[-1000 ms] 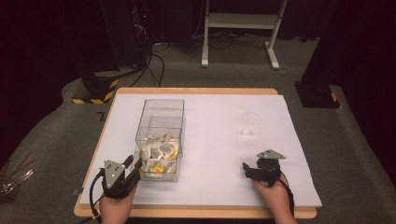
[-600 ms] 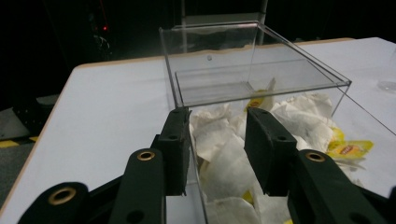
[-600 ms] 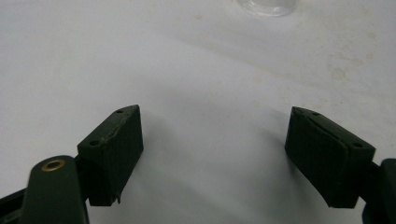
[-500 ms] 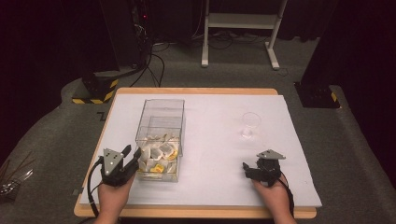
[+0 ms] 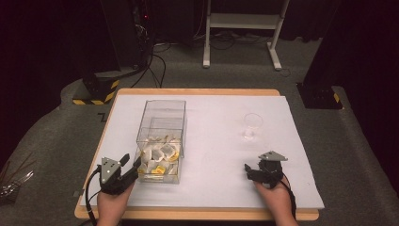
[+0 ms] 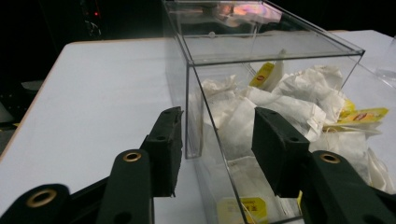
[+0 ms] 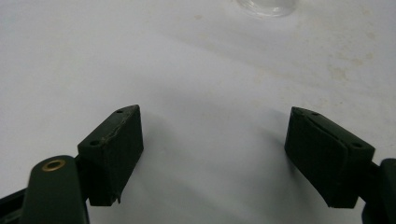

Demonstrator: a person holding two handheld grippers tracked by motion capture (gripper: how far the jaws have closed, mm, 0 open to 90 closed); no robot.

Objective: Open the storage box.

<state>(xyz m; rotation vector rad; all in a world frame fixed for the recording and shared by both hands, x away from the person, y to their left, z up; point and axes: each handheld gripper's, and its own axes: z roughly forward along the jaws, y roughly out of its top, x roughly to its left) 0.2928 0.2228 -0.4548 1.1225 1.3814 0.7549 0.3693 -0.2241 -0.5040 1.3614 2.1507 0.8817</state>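
- Left gripper point(image 5: 128, 165) at the near left of the table, jaws apart and holding nothing; in the left gripper view they straddle the near corner wall of the clear plastic box point(image 6: 261, 56), one jaw outside, one in front of the open compartment.
- Right gripper point(image 5: 256, 170) rests near the front right edge, jaws spread wide over bare white table cover point(image 7: 196, 70), nothing between them.
- Tea bags point(image 5: 159, 157) lie heaped in the near compartment of the box, white sachets with yellow tags point(image 6: 263, 73); none lifted out.
- Far half of the box looks covered by a clear lid, probably shut; glare makes it hard to be sure.
- Clear drinking glass point(image 5: 252, 126) stands upright, well apart from the box, on the right half beyond the right gripper; looks empty.
- Progress: judged as the very start. Likely a tea bag goes to the glass; no bag gripped, nothing in the glass. Reach, pinch, carry and drop all remain.
- Room: open cover between box and glass, a free path across.
- Edges: the box wall is just beside the left jaws, so going in calls for lifting over the rim; both hands sit close to the table's front edge point(image 5: 197, 214).
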